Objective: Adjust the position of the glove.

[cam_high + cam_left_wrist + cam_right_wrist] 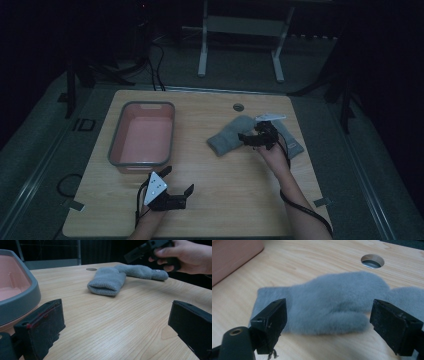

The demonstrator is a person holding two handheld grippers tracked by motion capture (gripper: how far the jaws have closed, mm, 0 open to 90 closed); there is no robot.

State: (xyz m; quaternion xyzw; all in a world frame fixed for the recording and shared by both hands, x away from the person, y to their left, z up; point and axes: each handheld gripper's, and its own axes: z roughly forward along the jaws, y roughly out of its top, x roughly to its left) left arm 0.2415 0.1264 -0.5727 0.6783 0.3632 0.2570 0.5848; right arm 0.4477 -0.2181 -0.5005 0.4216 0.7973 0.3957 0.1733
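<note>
Mittens (235, 135) lay on the desk (225, 190) as the right tool (252, 138) hovered open over one, seemingly about to pinch it, while the left tool (176, 181) waited open.

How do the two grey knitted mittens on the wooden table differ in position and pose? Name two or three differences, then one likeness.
The nearer grey knitted mitten lies toward the pink tub; the farther grey mitten lies toward the table's right edge. The right gripper hovers open over the nearer mitten, while the person's hand partly covers the farther one. In the left gripper view, the nearer mitten shows its cuff opening and the farther one shows a small round tag. Both are grey, fuzzy and flat on the table.
</note>
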